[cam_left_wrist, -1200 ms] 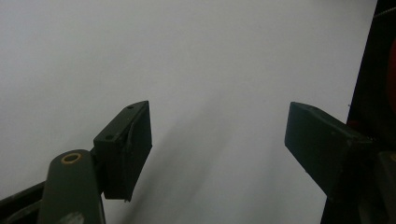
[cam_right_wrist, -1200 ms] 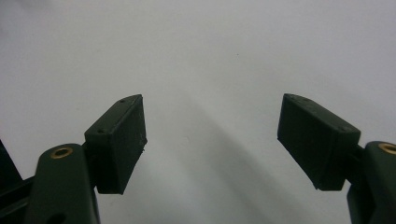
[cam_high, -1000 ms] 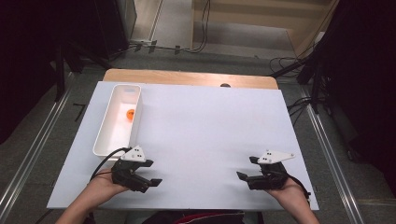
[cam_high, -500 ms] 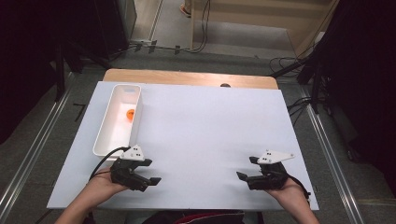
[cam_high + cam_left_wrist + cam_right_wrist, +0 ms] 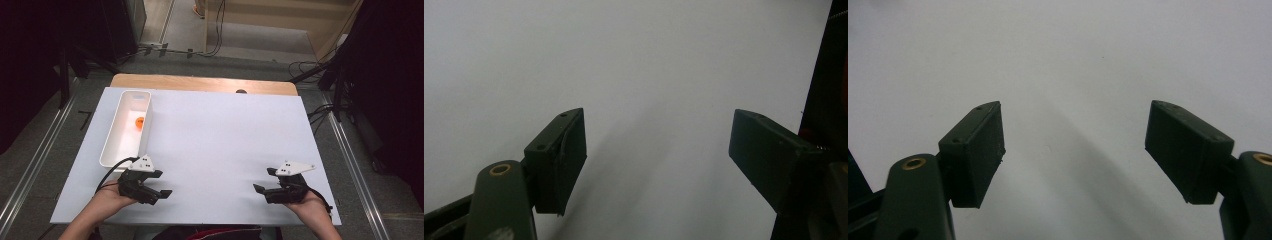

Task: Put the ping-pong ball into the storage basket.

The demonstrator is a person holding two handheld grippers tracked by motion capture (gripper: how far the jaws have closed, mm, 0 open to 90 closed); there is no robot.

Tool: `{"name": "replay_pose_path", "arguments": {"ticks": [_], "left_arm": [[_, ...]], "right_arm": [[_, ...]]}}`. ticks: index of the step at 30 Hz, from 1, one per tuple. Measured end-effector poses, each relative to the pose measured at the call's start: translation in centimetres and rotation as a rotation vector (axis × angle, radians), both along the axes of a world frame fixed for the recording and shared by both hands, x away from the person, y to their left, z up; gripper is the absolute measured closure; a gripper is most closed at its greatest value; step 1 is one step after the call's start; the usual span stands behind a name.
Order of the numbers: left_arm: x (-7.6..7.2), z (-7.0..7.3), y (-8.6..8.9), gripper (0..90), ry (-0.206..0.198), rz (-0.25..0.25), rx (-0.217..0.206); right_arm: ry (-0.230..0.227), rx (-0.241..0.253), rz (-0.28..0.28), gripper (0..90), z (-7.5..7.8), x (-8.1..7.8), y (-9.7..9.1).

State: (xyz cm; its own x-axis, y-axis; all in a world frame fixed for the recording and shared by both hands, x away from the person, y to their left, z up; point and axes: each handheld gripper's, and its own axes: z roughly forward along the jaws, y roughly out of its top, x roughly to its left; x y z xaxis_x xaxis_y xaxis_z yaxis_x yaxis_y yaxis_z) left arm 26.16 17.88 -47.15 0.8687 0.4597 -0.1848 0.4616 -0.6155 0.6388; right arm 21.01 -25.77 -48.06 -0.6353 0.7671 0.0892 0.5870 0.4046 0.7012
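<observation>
white tray point(image 5: 116, 145) at the table's left holds one small orange ball point(image 5: 139, 121).

Matt white counter point(image 5: 215, 150) with bare wood along far edge; glossy white plastic tray point(image 5: 114, 145); matt black plastic jaws.

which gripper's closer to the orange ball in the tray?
Left. The left gripper sits just past the white tray's near end, below the orange ball; the right gripper is far across the table.
</observation>
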Motion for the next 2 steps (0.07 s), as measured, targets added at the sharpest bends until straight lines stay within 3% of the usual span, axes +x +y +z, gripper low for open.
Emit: {"name": "replay_pose_path", "arguments": {"ticks": [2], "left_arm": [[0.02,-0.02,0.01,22.9,0.000,0.001,-0.001]], "right_arm": [[0.003,0.001,-0.005,22.1,-0.01,0.00,0.00]]}}
